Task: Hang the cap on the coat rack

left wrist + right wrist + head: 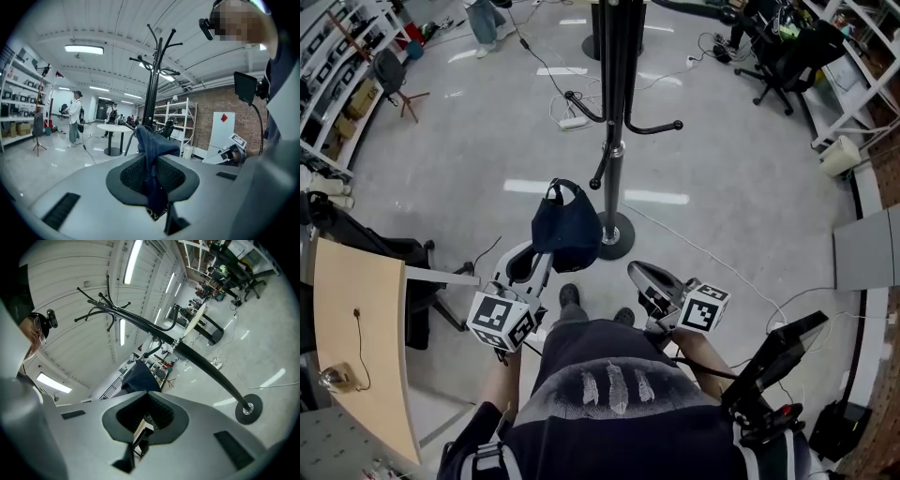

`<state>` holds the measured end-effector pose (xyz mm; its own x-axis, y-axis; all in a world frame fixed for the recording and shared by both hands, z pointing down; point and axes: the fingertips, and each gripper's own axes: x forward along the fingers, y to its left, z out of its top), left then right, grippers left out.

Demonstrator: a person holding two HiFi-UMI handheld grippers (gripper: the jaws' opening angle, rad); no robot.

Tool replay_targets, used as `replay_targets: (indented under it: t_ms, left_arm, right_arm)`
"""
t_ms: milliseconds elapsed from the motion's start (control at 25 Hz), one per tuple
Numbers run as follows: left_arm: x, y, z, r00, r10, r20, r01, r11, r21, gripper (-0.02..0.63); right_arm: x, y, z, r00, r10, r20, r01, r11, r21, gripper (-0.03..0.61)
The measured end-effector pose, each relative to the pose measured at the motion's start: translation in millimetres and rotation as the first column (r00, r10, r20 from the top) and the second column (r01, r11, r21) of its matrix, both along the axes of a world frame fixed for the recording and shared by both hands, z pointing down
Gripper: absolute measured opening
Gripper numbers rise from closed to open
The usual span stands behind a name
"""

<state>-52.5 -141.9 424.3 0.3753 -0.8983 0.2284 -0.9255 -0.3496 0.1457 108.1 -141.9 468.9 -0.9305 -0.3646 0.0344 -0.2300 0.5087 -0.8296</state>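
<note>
Near the foot of the black coat rack (614, 112), a person holds two grippers out in front. The left gripper (546, 257) is clamped on a navy cap (565, 230), which hangs from its jaws beside the rack's pole, below the lower hooks (661, 127). The right gripper (636, 273) is alongside, jaws drawn almost together, gripping nothing.

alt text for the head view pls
Seen from above, the left gripper holds a dark blue cap beside the black coat rack, whose visible hooks are bare. The right gripper is empty, above a shiny grey floor.
</note>
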Motion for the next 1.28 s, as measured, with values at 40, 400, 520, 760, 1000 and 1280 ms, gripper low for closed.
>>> replay_targets:
  t_ms: [40,400,520,760,1000,1280]
  left_arm:
    - [-7,-4,0,1.000,-0.004,0.031,0.003,1.000,0.013,0.064]
    - [-69,-66,-1,0.994,0.068,0.085,-0.074,0.994,0.075,0.064]
    - [-85,-85,0,0.992,0.109,0.066,-0.115,0.989,0.090,0.064]
    - [-110,-118,2,0.981,0.183,0.066,-0.189,0.976,0.105,0.064]
    - [-120,-142,-2,0.972,0.222,0.072,-0.230,0.965,0.128,0.065]
    - [-114,-163,-10,0.972,0.190,0.139,-0.209,0.968,0.136,0.065]
  right_arm:
    - [-4,-2,1,1.000,0.000,-0.006,0.000,1.000,0.000,0.006]
    - [-48,-38,2,0.993,0.099,-0.066,-0.099,0.995,-0.004,0.005]
    - [-69,-49,5,0.988,0.129,-0.087,-0.129,0.992,0.001,0.005]
    - [-109,-67,5,0.981,0.164,-0.108,-0.164,0.986,0.011,0.005]
    - [-125,-72,2,0.978,0.160,-0.134,-0.156,0.987,0.040,0.005]
    - [-105,-91,3,0.979,0.167,-0.122,-0.166,0.986,0.017,0.005]
